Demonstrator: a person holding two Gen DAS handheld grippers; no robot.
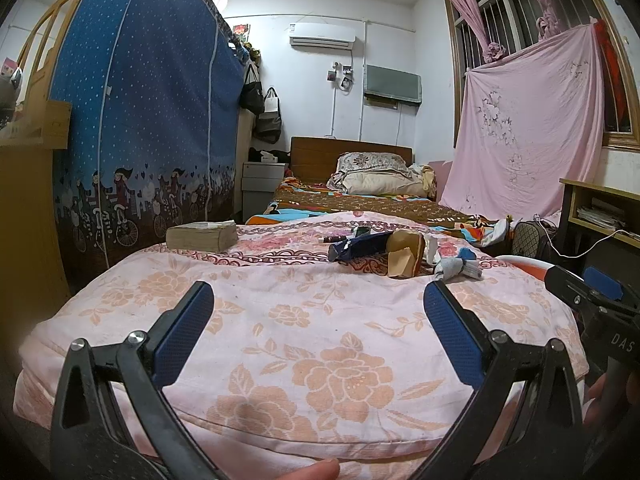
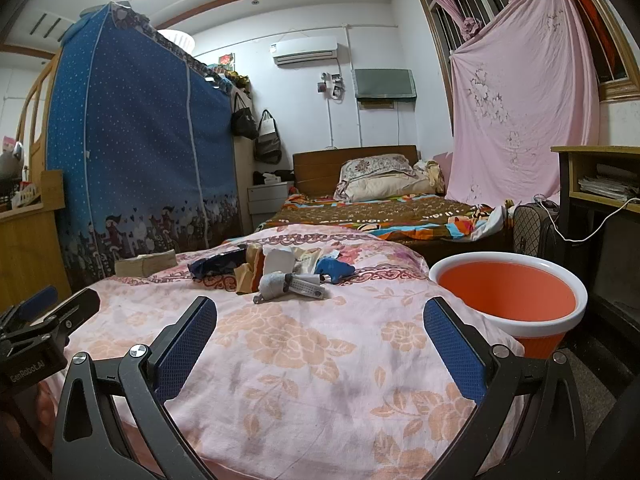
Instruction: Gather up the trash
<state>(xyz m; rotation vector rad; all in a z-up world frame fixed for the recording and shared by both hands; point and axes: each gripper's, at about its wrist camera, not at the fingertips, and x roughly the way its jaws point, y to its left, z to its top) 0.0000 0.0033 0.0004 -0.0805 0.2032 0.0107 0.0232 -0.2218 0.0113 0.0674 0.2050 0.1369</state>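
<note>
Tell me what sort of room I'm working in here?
A lived-in bedroom, most likely: a wooden-headboard bed with pillows, a blue fabric wardrobe, and a wall air conditioner.

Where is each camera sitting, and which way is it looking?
Left wrist view: sits on the left gripper, looks forward over the floral quilt toward the trash pile; shows its open fingers, a fingertip below, and the right gripper.
Right wrist view: sits on the right gripper, faces the same way; shows its open fingers, the left gripper, and the orange bucket.
Both share the quilt, trash pile, thick book and far bed.
</note>
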